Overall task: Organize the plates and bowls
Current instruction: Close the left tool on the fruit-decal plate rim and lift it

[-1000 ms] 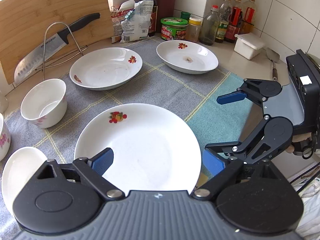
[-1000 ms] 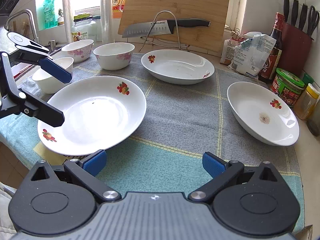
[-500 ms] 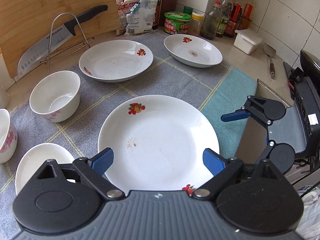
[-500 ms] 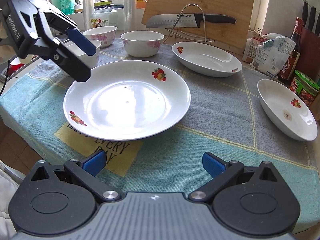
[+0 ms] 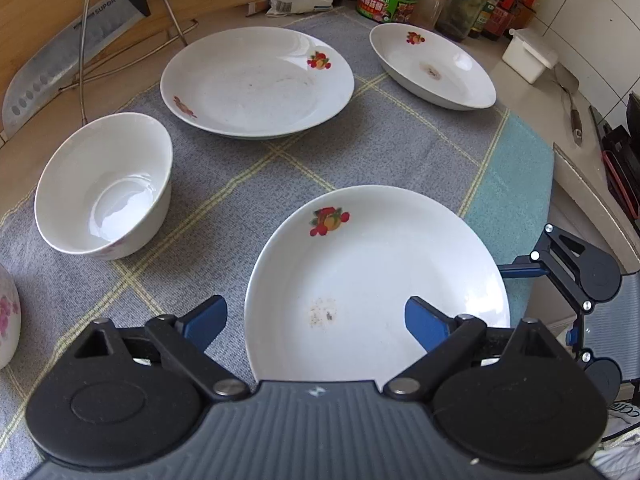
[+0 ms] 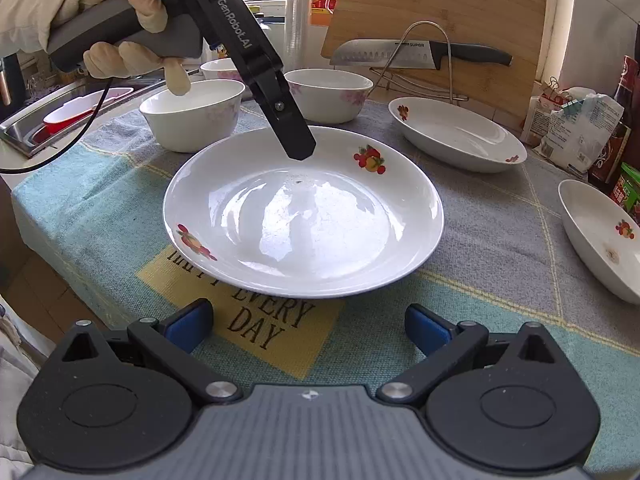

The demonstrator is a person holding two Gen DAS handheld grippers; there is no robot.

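While the left hand-held gripper [image 5: 316, 322] hangs steeply over the near plate [image 5: 376, 280], its blue pads stand wide apart with nothing gripped: one pad is over the cloth just beside the plate's rim, the other over the plate's inside. A gloved hand [image 6: 100, 20] holds its handle. The right hand-held gripper [image 6: 308, 326] is also wide and empty, low over the near edge of the surface, just short of that same plate, above the yellow patch of the cloth [image 6: 480, 240] that covers the surface. The near plate sits flat by the front edge, a fruit print on its rim and a small speckled mark inside. Behind it, toward the back edge, lies a second plate [image 5: 256, 80], well apart, and toward the back right corner a third plate [image 5: 432, 66] with a brown spot in it. A white bowl [image 5: 104, 184] stands upright toward the left edge; two more bowls [image 6: 192, 114] stand near it, one perhaps partly behind the left gripper's arm. A knife [image 6: 420, 54] rests on a wire rack against a wooden board [image 6: 440, 8] at the back.
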